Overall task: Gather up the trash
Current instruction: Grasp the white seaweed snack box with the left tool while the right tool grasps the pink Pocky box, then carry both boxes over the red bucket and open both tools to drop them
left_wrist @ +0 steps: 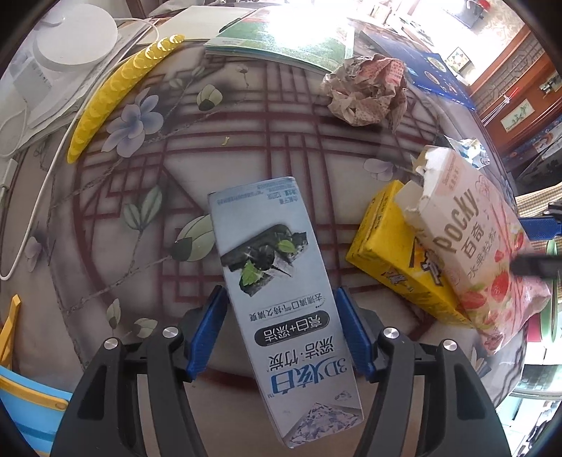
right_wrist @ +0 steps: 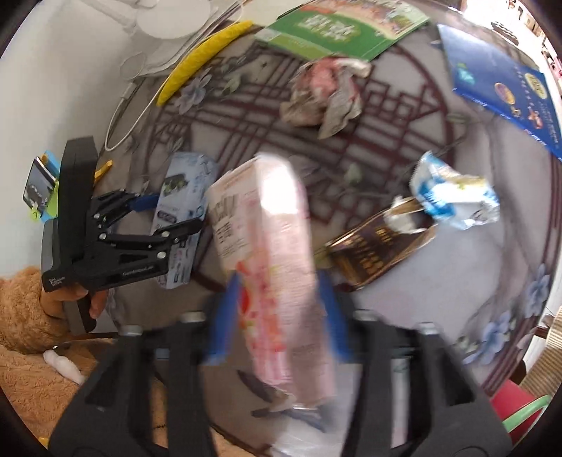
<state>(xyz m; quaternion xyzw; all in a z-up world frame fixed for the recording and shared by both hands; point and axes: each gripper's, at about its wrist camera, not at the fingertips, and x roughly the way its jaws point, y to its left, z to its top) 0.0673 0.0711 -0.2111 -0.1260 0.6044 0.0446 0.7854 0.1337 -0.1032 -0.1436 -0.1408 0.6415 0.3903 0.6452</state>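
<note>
My left gripper point(left_wrist: 277, 330) is shut on a grey-blue toothpaste box point(left_wrist: 277, 281), held above the round table; it also shows in the right wrist view point(right_wrist: 182, 207). My right gripper point(right_wrist: 277, 316) is shut on a pink Pocky box point(right_wrist: 270, 253) with a torn end; the box also shows in the left wrist view point(left_wrist: 470, 239). A yellow carton point(left_wrist: 397, 260) lies on the table under the Pocky box. A crumpled paper ball point(left_wrist: 368, 91) lies at the far side, also in the right wrist view point(right_wrist: 323, 95). A crumpled blue-white wrapper point(right_wrist: 453, 197) lies to the right.
A brown-gold box point(right_wrist: 379, 249) lies by the wrapper. A yellow curved strip point(left_wrist: 116, 91), a white lamp base point(left_wrist: 70, 38) with cable, a green booklet point(right_wrist: 344, 28) and a blue booklet point(right_wrist: 505, 84) sit at the back of the patterned table point(left_wrist: 267, 123).
</note>
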